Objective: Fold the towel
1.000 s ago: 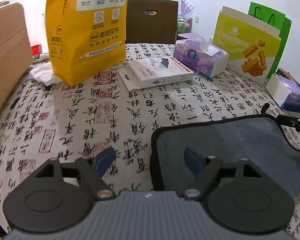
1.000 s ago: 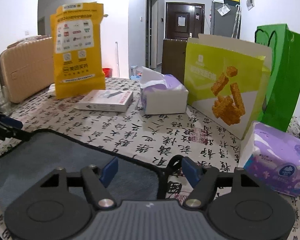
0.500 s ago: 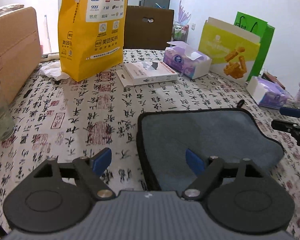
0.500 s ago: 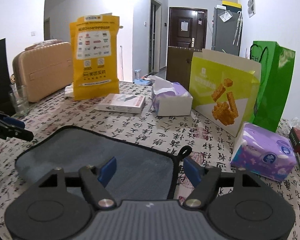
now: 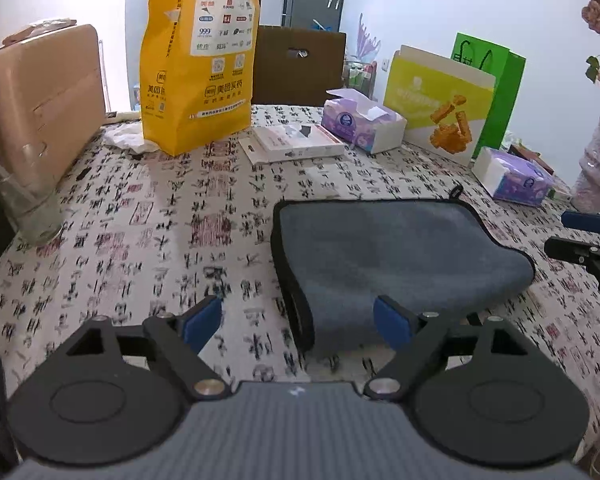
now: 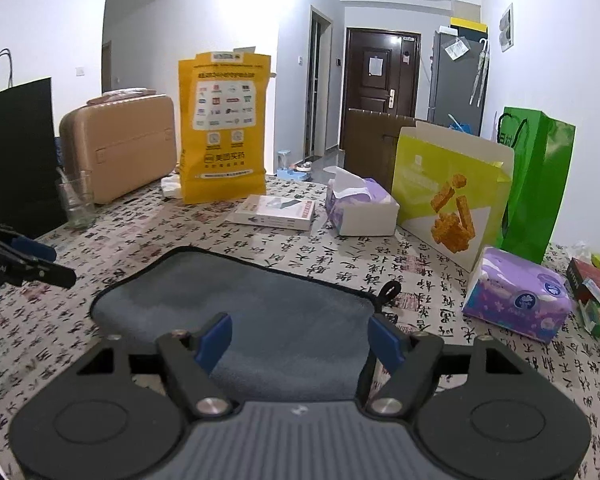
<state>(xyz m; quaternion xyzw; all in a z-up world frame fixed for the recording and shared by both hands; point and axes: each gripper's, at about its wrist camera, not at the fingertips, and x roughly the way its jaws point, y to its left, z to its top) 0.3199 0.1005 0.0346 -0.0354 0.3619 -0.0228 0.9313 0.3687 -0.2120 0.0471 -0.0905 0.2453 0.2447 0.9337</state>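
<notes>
A grey towel [image 5: 396,256] with a black hem lies folded on the calligraphy-print tablecloth [image 5: 148,216]; it also shows in the right wrist view [image 6: 260,312]. Its hang loop [image 6: 390,290] sticks out at the far right corner. My left gripper [image 5: 298,322] is open and empty, above the towel's near left edge. My right gripper [image 6: 300,338] is open and empty, above the towel's near right part. Each gripper shows at the edge of the other's view, the right one in the left wrist view [image 5: 588,240].
A yellow bag [image 5: 198,60], a flat white box [image 5: 296,144], tissue packs [image 5: 360,120] [image 6: 516,296], a yellow-green carton [image 6: 448,196] and a green bag [image 6: 536,184] stand behind the towel. A glass [image 5: 24,204] and a tan suitcase [image 5: 40,104] are at the left.
Both grippers have pulled back and risen away from the towel, so more of the table shows. The towel lies still in its folded shape. Both stay open.
</notes>
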